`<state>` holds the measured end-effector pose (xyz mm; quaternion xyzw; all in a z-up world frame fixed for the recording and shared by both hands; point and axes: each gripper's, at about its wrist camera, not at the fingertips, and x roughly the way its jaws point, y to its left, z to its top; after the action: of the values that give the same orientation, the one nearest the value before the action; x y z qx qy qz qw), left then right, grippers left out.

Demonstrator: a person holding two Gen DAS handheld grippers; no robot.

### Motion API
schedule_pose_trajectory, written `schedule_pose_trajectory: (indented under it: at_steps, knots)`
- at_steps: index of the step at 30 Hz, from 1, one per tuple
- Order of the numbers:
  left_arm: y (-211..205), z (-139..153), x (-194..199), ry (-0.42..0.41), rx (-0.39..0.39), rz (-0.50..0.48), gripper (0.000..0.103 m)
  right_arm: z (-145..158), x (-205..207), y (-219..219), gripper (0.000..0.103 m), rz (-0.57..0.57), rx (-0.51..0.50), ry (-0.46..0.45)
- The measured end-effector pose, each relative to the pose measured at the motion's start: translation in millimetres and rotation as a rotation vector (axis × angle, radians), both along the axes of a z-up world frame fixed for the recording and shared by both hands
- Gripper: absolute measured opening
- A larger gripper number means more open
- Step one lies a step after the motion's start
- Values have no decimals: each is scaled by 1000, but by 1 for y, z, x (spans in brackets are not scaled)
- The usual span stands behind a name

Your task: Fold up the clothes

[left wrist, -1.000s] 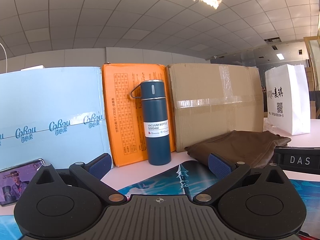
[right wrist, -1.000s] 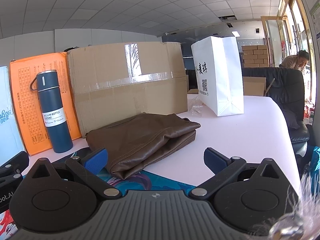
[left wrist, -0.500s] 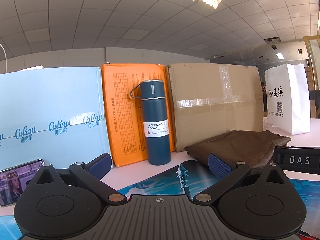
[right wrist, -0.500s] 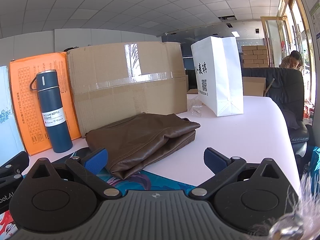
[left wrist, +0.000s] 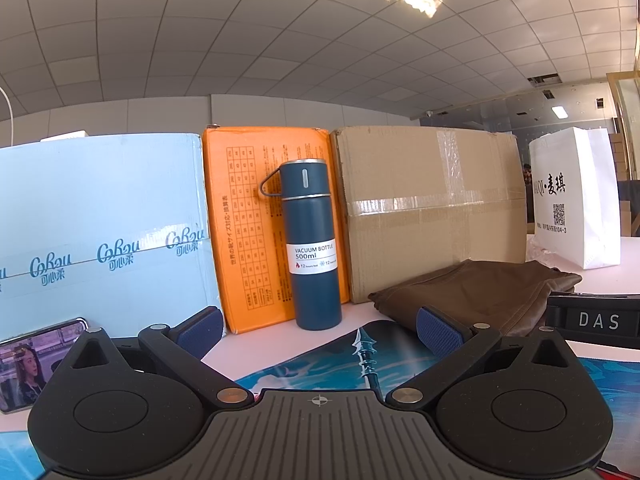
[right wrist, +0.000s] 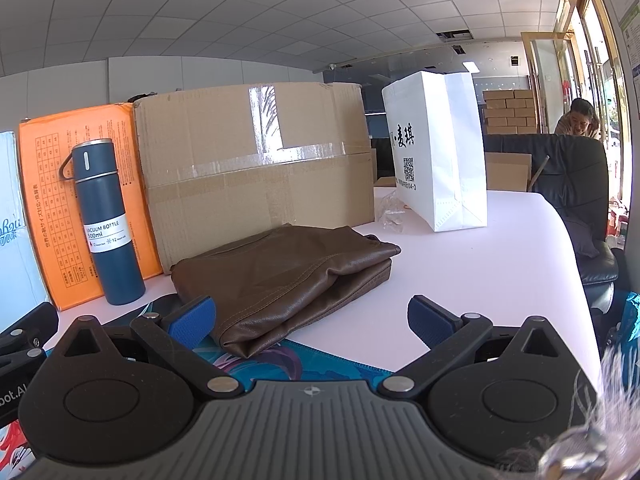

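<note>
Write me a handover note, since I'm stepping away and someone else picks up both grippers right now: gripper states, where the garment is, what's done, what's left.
Left gripper: jaws open, empty, resting low over the blue printed mat.
Right gripper: jaws open, empty, its left pad close to the garment.
The brown leather-look garment lies folded in a flat stack on the white table, its near corner on the mat, in front of the taped cardboard box.
Done: garment looks folded.
Left: possibly nothing; check the stack is tidy.

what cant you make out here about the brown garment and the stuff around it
- Brown garment: its type; folded layers hide the shape, both views.
- Garment's near edge, left wrist view: behind the left gripper finger.
- White bag: small print too small.
- Phone: partly hidden by the gripper.
</note>
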<state>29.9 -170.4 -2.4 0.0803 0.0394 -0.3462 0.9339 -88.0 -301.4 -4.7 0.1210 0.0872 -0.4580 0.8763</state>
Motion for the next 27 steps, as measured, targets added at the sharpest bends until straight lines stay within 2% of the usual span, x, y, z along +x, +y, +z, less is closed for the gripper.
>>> schedule_pose_trajectory:
  at_steps: [27]
  knots:
    - [0, 0, 2, 8, -3, -5, 103, 0, 0, 0, 103, 5, 9, -8]
